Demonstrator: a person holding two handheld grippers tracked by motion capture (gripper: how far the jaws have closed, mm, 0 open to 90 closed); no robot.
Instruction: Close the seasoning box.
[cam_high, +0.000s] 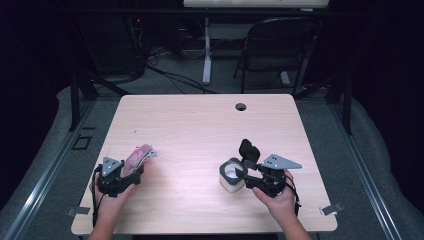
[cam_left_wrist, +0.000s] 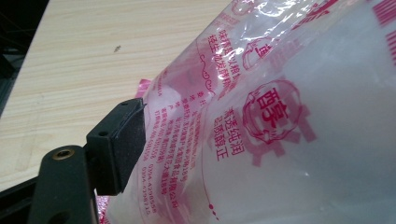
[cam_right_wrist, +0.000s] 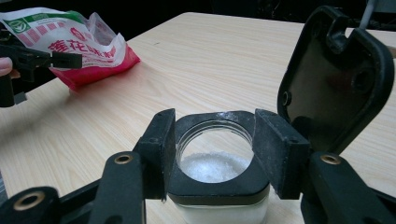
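Left gripper (cam_high: 131, 172): held in the person's left hand (cam_high: 116, 196) at the near left of the wooden table (cam_high: 200, 125), well apart from the jar. In the left gripper view one black jaw lies against the side of the plastic bag, which sits between the jaws. The jaws stand wide; whether they press on the bag or merely flank it cannot be told.

Plastic bag (cam_left_wrist: 280, 121): a crinkled clear packet printed with red characters and a round red emblem (in the right gripper view it also shows a green-and-white band (cam_right_wrist: 70, 42) along its top). It lies on the table far to the left of the jar, its far end poking out beyond the left gripper.

Right gripper (cam_right_wrist: 212, 149): held in the person's right hand (cam_high: 275, 197), reaching the jar from its right side. Its two jaws are closed against opposite sides of the jar's black collar, gripping it.

Jar (cam_right_wrist: 219, 186): a small squarish clear container with a black rim, standing upright on the table right of centre. White grains (cam_right_wrist: 212, 165) fill its lower part.

Lid (cam_right_wrist: 336, 74): black, hinged, flipped open and standing up behind the jar's mouth.
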